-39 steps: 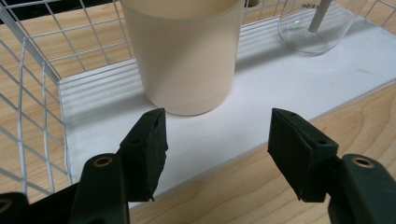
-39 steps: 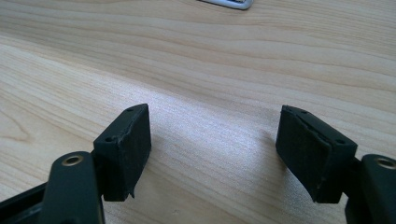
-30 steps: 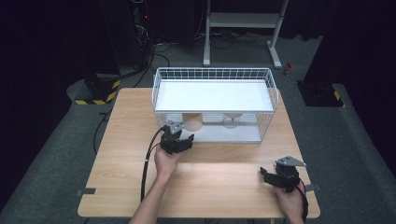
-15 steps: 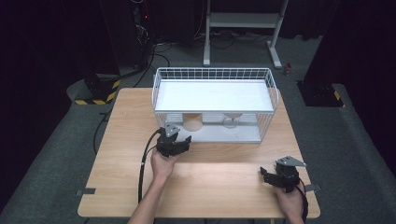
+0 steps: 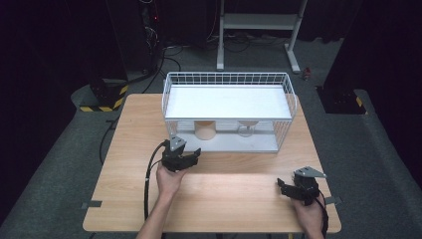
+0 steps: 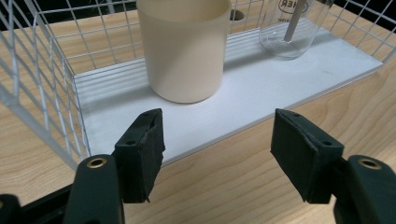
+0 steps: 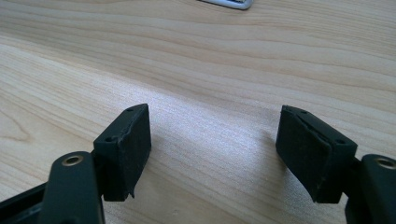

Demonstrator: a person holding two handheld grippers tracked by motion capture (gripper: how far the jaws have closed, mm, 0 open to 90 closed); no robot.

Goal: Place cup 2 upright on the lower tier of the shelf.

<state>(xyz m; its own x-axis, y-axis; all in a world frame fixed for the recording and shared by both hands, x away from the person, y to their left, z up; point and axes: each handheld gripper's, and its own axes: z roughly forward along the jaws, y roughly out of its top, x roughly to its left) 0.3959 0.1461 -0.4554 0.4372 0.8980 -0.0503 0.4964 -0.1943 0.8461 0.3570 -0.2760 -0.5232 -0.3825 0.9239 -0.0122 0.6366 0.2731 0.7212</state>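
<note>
Hovering just in front of the white wire basket (image 5: pixel 227 110), the left gripper (image 5: pixel 185 158) is facing the cream cup (image 6: pixel 183 46) standing under the basket's upper shelf, and its jaws have just been opening, with nothing between them. From that gripper's own camera the cup is sitting at about twelve o'clock, a little left of centre, on the smooth white base board (image 6: pixel 261 98); the clear glass beaker (image 6: pixel 294 25) with a thin rod in it is standing at about one o'clock, apart from the cup. In the high view the cup (image 5: pixel 204 129) is sitting at one o'clock from the left gripper, the beaker (image 5: pixel 245 128) further right.

To do this reach well, I'd judge the jaws are wanting more spread: the cup is looking as wide as the present gap. Going in level and low, under the shelf, then closing around the cup's lower half, should be keeping it upright and clear of the beaker and the thin wire mesh at nine o'clock.

The cup is a plain matte cylinder, likely plastic, smooth-sided. The pads (image 6: pixel 142 154) are looking like dark rubbery foam, slightly worn at the edges.

The right gripper (image 5: pixel 291 188) is resting at four o'clock on the pale wood-grain table (image 5: pixel 234 199), jaws standing apart, holding nothing
</note>
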